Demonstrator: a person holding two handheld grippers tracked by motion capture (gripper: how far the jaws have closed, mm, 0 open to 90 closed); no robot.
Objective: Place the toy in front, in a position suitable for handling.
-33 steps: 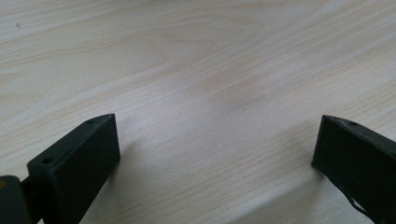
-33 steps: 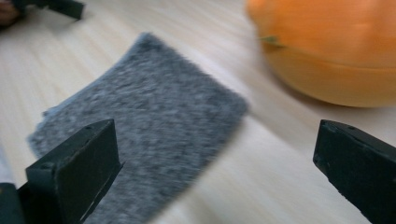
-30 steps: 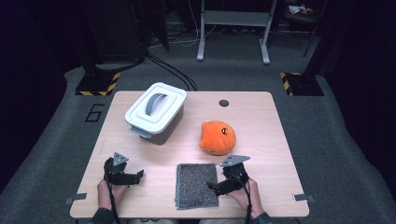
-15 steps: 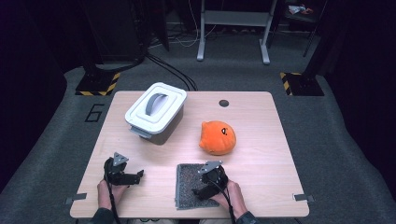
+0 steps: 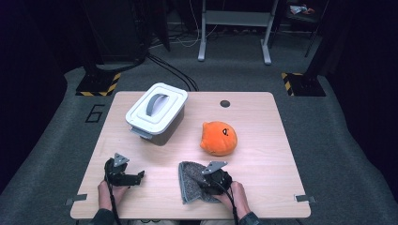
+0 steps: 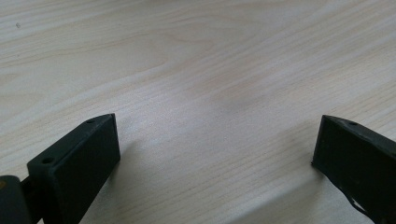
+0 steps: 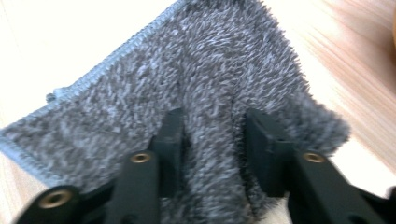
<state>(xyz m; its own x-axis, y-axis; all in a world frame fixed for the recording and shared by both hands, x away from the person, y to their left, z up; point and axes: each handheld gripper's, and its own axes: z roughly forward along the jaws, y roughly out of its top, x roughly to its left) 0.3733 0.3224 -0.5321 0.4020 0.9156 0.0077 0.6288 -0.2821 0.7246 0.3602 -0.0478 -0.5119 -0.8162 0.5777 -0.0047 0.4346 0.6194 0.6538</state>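
A grey shaggy cloth (image 5: 189, 186) lies on the wooden table (image 5: 267, 154) near its front edge. My right gripper (image 5: 205, 186) rests on it, a hand behind it. In the right gripper view the jaws have just been closing and now pinch a raised ridge of the cloth (image 7: 210, 70) between the right gripper (image 7: 212, 144) pads. My left gripper (image 5: 137, 176) lies at the front left, and in the left gripper view the left gripper (image 6: 215, 154) jaws stand wide apart over bare wood.
A white lidded box with a grey handle (image 5: 156, 112) stands at the back left. An orange plush toy (image 5: 218, 138) sits just beyond the cloth. A small dark hole (image 5: 225, 103) marks the table's far side.
My right gripper moved left from the cloth's right edge onto the cloth. The cloth's right side has bunched up under it. The left gripper stayed put.
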